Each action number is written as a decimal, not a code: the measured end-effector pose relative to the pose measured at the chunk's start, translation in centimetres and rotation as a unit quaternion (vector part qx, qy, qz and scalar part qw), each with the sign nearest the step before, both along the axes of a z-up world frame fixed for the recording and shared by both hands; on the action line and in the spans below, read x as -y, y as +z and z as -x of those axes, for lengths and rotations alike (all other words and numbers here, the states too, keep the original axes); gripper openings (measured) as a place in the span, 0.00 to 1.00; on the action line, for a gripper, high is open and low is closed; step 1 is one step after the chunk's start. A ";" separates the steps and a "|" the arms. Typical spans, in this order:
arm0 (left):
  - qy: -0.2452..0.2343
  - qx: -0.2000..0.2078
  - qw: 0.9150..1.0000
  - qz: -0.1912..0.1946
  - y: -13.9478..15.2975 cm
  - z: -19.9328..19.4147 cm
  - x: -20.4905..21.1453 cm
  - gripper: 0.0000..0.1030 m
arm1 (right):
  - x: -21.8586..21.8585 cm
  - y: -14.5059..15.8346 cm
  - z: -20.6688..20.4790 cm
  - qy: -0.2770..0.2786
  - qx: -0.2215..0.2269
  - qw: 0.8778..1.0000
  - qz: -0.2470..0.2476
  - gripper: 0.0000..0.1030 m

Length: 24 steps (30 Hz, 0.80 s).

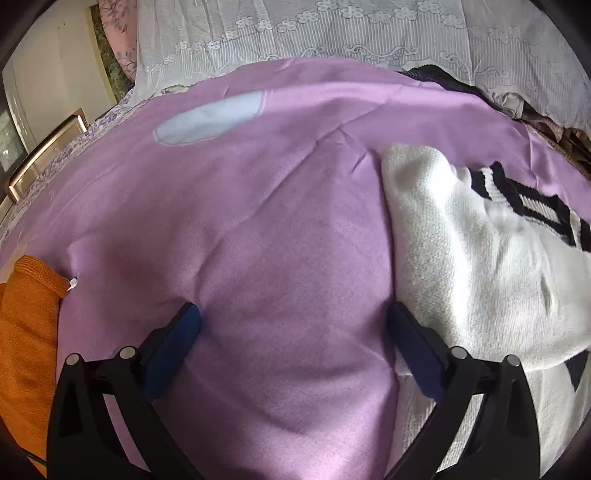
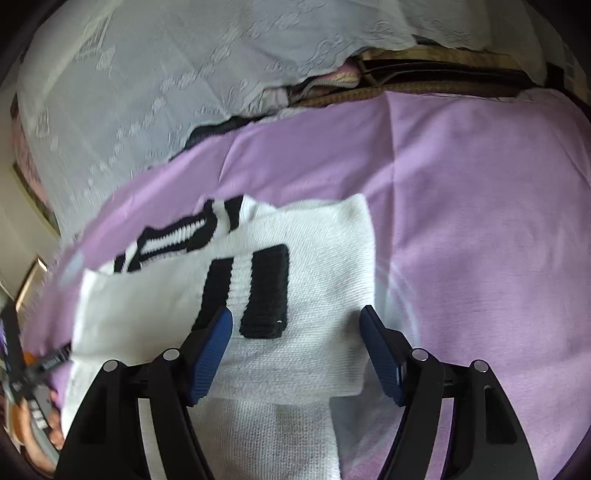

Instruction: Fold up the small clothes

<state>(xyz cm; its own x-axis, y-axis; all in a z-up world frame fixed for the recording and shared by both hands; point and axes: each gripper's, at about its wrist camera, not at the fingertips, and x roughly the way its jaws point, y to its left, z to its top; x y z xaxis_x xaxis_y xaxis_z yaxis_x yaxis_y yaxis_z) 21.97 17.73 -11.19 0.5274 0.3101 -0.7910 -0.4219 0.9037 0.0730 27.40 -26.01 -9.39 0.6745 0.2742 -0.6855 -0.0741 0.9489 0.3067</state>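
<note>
A white knitted garment with black stripes (image 2: 295,295) lies partly folded on a purple sheet (image 2: 480,221). In the left wrist view the garment (image 1: 480,258) lies at the right. My right gripper (image 2: 295,325) is open and empty, low over the folded layer, its fingers either side of a black stripe. My left gripper (image 1: 295,317) is open and empty over bare purple sheet (image 1: 258,221), its right finger (image 1: 413,343) at the garment's left edge.
An orange knitted garment (image 1: 26,332) lies at the left edge. A white lace cloth (image 1: 314,33) hangs behind the sheet. A pale blue patch (image 1: 207,118) is on the sheet. Dark clothes (image 1: 461,81) lie at the back right. A wooden edge (image 2: 424,81) is behind.
</note>
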 end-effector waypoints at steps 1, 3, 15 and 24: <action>0.000 0.005 1.000 0.000 0.3 0.5 0.0 0.96 | 0.6 0.0 0.5 -0.011 0.004 1.000 -0.011 0.70; -0.015 0.027 0.999 0.034 1.3 1.9 -0.1 0.96 | 1.7 0.1 1.6 -0.015 0.003 0.999 -0.046 0.70; -0.211 0.009 0.975 0.071 -0.4 12.4 7.9 0.96 | 2.3 0.3 12.1 0.031 0.009 0.999 -0.035 0.70; -0.291 0.008 0.949 0.119 -0.3 19.8 8.6 0.96 | 4.6 -1.0 18.3 0.040 -0.003 0.997 -0.070 0.72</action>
<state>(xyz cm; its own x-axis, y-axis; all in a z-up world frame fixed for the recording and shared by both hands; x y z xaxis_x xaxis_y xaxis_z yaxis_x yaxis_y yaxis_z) 2.12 9.10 -11.44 0.5665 -0.2236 -0.7931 0.1546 0.9742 -0.1643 9.15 -30.60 -10.34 0.6421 0.4205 -0.6410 -0.1448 0.8876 0.4372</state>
